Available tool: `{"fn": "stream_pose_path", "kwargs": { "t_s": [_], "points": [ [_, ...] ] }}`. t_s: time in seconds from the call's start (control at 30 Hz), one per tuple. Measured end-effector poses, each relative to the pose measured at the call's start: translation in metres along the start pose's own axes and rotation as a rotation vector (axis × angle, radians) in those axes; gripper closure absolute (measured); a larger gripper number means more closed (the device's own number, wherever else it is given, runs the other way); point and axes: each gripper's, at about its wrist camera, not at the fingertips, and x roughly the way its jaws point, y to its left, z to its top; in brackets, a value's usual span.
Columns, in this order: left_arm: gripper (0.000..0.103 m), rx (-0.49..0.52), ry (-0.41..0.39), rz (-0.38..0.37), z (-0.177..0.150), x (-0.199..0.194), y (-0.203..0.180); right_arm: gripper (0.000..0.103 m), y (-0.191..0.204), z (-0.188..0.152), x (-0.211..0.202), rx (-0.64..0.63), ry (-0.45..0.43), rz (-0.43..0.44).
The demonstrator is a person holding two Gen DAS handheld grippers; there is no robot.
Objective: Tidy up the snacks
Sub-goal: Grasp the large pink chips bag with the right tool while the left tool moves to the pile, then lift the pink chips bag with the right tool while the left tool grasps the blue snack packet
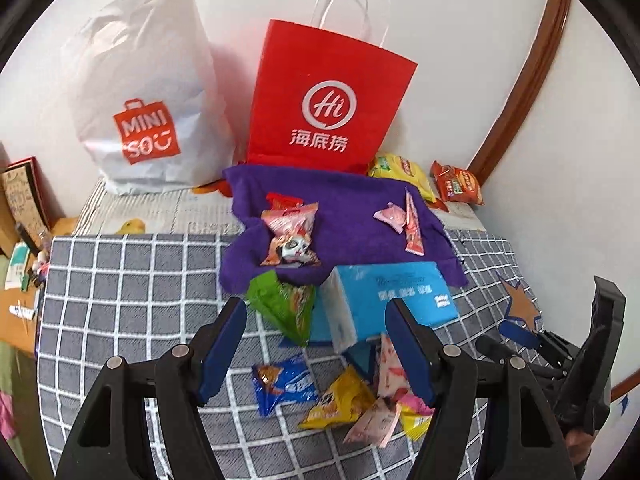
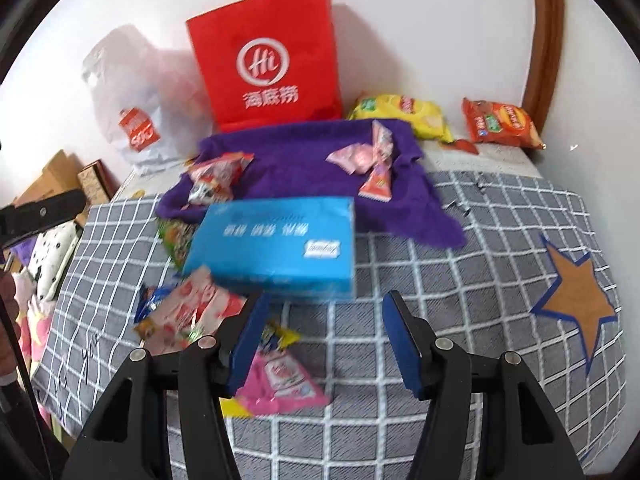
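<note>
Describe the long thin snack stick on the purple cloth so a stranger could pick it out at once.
Start at the red paper bag standing against the wall; the purple cloth spreads in front of it. On the cloth's right side lies the stick packet, next to a pink sachet. It alone is long, narrow and red-orange; its neighbours are squat pouches.

White plastic bag (image 1: pixel 148 92): orange shopping-bag logo, white letters "MINI SO" plus smile mark. Same logo in right wrist view (image 2: pixel 138 133), blurred, not legible there.

Red paper bag (image 1: pixel 328 96): white ring emblem with "Hi" inside; below it white Chinese characters "海底捞". Same emblem and characters in right wrist view (image 2: pixel 266 64), slightly blurred.

Blue tissue box (image 2: pixel 276 244): pale Chinese characters and small white label on top face, too blurred to read.

Snack packets: printing too small or blurred to read.
</note>
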Motion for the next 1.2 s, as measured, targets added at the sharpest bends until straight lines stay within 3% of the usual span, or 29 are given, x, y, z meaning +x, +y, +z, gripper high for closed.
{"fn": "stream_pose_path", "kwargs": {
  "t_s": [0.27,0.43,0.57,0.73,0.83,1.2],
  "points": [
    [0.033,-0.018,0.030,0.028,-0.023,-0.003,0.011,0.043,0.026,-0.027,0.015,-0.063,0.050,0.101],
    [0.033,0.000,0.042,0.036,-0.030,-0.005,0.011,0.043,0.038,-0.036,0.029,-0.094,0.082,0.102],
    [0.033,0.009,0.054,0.032,-0.034,-0.004,0.011,0.043,0.045,-0.042,0.040,-0.119,0.099,0.069],
    [0.033,0.027,0.072,0.029,-0.040,-0.002,0.012,0.034,0.050,-0.050,0.054,-0.141,0.110,0.029],
    [0.033,0.036,0.078,0.030,-0.044,-0.002,0.014,0.044,0.051,-0.053,0.051,-0.148,0.082,0.008],
    [0.033,-0.001,0.107,0.017,-0.059,0.011,0.032,0.048,0.020,-0.062,0.005,-0.085,0.015,-0.039]
  ]
}}
